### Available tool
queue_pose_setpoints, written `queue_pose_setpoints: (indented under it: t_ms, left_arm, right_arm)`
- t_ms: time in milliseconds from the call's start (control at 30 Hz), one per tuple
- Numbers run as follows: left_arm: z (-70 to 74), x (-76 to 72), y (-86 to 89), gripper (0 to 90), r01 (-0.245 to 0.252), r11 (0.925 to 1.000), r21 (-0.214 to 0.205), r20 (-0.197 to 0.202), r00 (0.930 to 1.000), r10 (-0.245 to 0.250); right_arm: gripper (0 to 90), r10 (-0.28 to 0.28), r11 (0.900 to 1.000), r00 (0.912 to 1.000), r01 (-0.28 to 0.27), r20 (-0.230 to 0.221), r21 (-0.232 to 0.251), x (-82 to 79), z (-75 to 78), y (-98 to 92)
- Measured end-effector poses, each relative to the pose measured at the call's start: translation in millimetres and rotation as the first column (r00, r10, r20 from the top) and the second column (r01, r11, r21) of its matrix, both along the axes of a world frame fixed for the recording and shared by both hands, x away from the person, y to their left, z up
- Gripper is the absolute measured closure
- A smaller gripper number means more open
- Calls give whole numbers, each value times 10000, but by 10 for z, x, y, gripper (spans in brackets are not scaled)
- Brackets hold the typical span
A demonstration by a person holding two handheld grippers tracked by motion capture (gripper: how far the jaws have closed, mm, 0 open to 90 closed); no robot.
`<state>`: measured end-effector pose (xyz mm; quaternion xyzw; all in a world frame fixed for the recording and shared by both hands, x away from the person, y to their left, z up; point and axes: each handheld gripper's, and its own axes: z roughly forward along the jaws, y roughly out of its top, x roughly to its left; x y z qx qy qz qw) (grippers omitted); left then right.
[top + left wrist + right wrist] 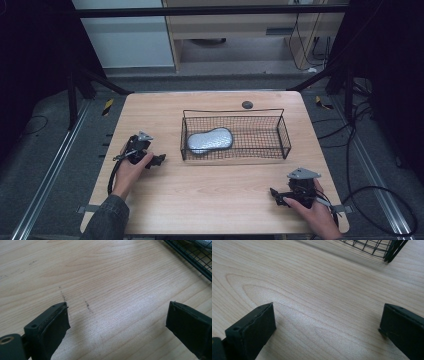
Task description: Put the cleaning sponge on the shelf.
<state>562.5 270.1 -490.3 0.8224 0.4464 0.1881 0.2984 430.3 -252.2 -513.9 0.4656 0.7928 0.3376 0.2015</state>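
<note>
A black wire basket stands at the middle of the wooden table. Inside it, toward its left end, lies a silvery oblong pouch. My left gripper rests on the table left of the basket, held by a hand, its jaws pointing right. In the left gripper view the gripper is open over bare wood, with the basket's corner at the upper right. My right gripper lies near the front right, pointing left. In the right gripper view it is open with nothing between its jaws.
A small dark round cap sits in the table's far edge behind the basket. Cables trail on the floor to the right. Black frame struts rise at the table's far corners. A basket corner shows in the right gripper view.
</note>
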Motion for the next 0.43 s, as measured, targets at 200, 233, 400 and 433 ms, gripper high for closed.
queue_pose_setpoints:
  t_ms: [200, 233, 400, 433]
  left_arm:
    - [-125, 0, 3, 0, 100, 9997, -240, -31, 9999, -101]
    - [-133, -5, 2, 0, 50, 9995, -301, 32, 10000, -50]
    - [-175, -33, 9, 0, -86, 9982, -594, 457, 9989, 114]
    - [-176, -33, 7, 0, -108, 9980, -627, 471, 9988, 138]
  right_arm:
    - [3, 6, 10000, 10000, -6, 2, -1, 1, 0, 0]
    - [3, 4, 10000, 10000, -4, 1, 2, 1, 0, 0]
    - [3, 4, 10000, 10000, -4, 2, -1, 2, 0, 0]
    - [3, 10, 10000, 10000, -10, 2, -1, 2, 0, 0]
